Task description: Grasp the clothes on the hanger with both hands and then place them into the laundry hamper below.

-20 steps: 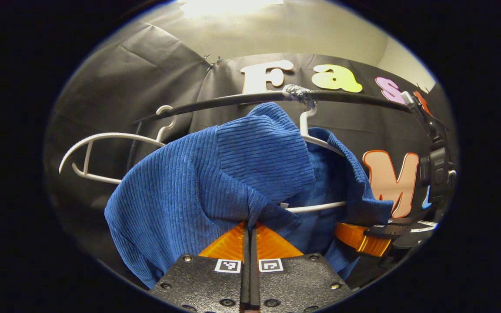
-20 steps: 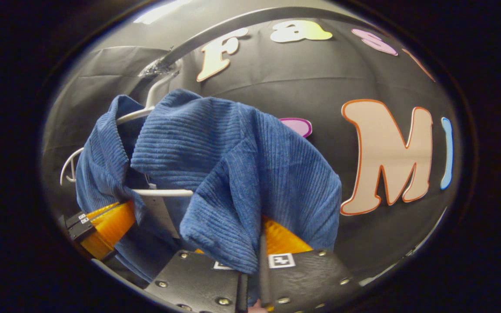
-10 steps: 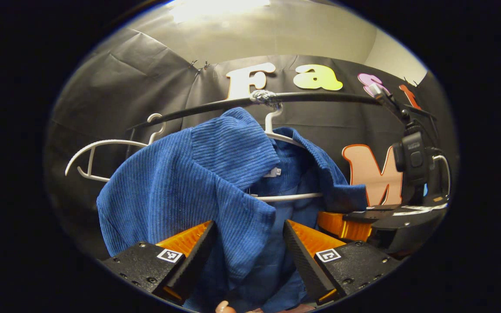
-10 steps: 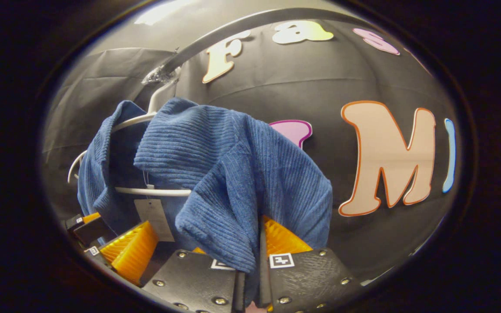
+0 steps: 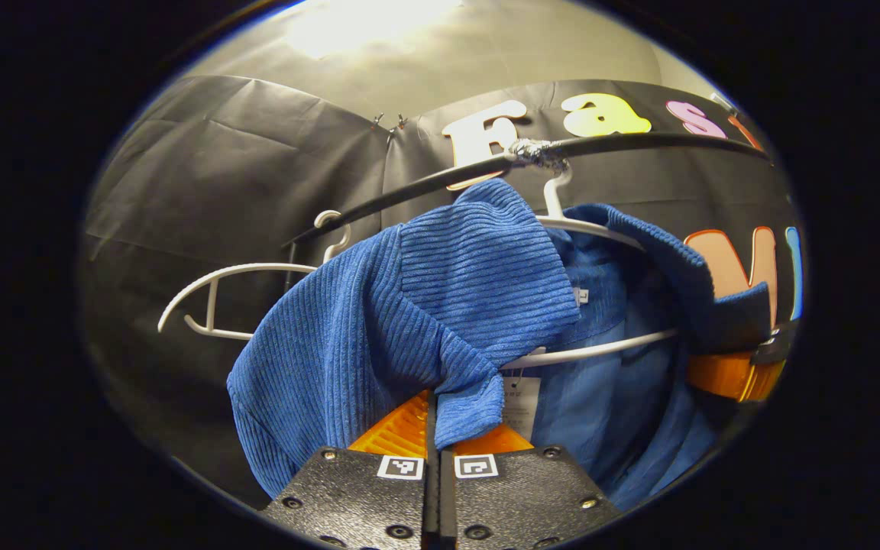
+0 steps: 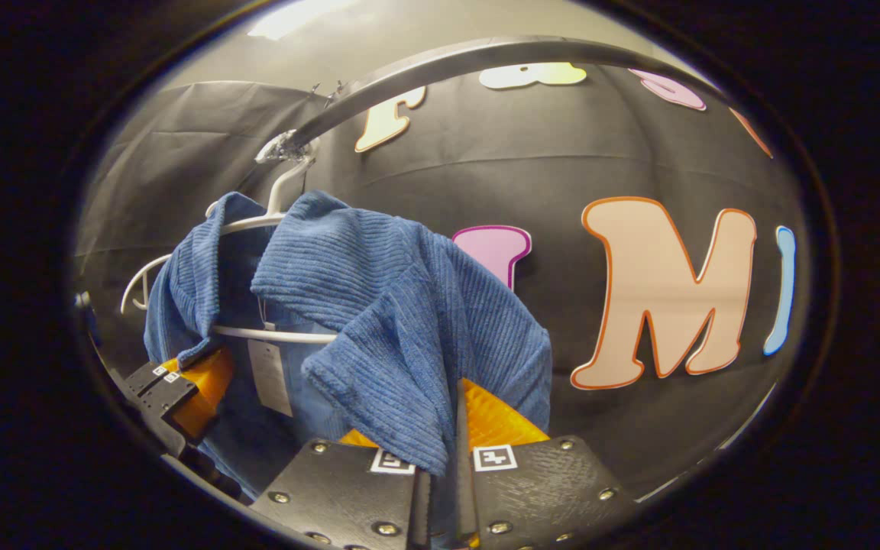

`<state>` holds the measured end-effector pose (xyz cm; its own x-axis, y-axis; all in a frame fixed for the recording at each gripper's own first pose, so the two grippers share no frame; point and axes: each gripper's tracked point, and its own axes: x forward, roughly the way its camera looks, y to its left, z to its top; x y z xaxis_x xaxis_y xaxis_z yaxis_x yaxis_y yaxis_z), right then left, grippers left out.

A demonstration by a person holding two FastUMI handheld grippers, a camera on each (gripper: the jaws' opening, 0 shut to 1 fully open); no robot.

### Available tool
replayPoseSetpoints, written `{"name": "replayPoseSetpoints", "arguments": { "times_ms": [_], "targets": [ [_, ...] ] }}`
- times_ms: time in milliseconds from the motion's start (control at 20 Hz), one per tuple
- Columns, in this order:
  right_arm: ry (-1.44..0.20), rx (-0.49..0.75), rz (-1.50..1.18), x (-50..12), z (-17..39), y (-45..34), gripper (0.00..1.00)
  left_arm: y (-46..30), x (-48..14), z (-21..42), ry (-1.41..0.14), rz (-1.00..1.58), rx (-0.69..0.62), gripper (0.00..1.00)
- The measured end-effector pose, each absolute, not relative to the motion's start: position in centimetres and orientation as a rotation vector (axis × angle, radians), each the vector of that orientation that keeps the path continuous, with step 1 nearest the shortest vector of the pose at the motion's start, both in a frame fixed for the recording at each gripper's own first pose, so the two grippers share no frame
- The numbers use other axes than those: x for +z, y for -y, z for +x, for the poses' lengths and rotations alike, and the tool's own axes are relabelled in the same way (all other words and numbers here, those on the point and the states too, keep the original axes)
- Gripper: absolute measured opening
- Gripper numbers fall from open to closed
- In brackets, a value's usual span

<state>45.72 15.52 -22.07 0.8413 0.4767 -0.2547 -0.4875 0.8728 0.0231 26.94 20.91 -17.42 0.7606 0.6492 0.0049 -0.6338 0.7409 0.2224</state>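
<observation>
A blue ribbed garment hangs on a white hanger hooked over a black rail. At the bottom of the left gripper view my left gripper is shut, with a fold of the garment's left side pinched between its fingers. In the right gripper view the garment drapes over the hanger, and my right gripper is shut on its right side. Each view also catches the other gripper: the right gripper by the garment's far edge, the left gripper low on the left.
An empty white hanger hangs on the rail to the left of the garment. A paper tag dangles inside the garment. The black cloth wall stands close behind the rail.
Half a second ago the left gripper stood open around the fabric; now it has shut on a fold again. The right gripper stayed shut on the garment.
</observation>
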Motion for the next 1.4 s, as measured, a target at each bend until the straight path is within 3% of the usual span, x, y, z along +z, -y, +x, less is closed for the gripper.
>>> {"name": "replayPoseSetpoints", "arguments": {
  "times_ms": [50, 250, 550, 700, 800, 1050, 1150, 1300, 1350, 1400],
  "targets": [
    [-0.252, 0.502, -0.05, -21.9, 45.8, -15.3, 0.17, -20.8, -17.1, 26.5, -0.084, 0.216, 0.696, 0.0],
    [-0.186, 0.465, -0.05, -20.1, 45.9, -14.5, 0.17, -19.7, -14.1, 23.4, -0.066, 0.316, 0.673, 0.0],
    [-0.068, 0.472, -0.057, -15.9, 45.6, -14.4, 0.13, -20.5, -7.0, 20.2, 0.054, 0.447, 0.741, 0.02],
    [-0.133, 0.516, -0.024, -17.8, 44.7, -15.8, 0.13, -21.9, -7.1, 19.5, 0.029, 0.432, 0.77, 0.0],
    [-0.114, 0.506, -0.005, -17.8, 45.1, -15.9, 0.06, -21.8, -7.1, 19.8, 0.023, 0.441, 0.758, 0.0],
    [-0.112, 0.539, -0.075, -18.0, 45.4, -16.4, 0.06, -22.4, -6.5, 19.7, 0.025, 0.438, 0.758, 0.0],
    [-0.15, 0.549, -0.091, -18.5, 45.2, -16.4, 0.01, -22.9, -6.1, 19.3, 0.028, 0.423, 0.771, 0.0],
    [-0.103, 0.523, -0.128, -16.5, 45.6, -15.5, 0.0, -23.7, -4.9, 18.6, 0.032, 0.445, 0.789, 0.0],
    [-0.06, 0.499, -0.155, -15.0, 46.0, -14.9, 0.06, -24.0, -4.3, 18.5, 0.036, 0.457, 0.797, 0.02],
    [-0.006, 0.464, -0.195, -13.4, 46.6, -14.1, 0.01, -24.3, -3.5, 18.6, 0.046, 0.467, 0.801, 0.01]
  ]
}}
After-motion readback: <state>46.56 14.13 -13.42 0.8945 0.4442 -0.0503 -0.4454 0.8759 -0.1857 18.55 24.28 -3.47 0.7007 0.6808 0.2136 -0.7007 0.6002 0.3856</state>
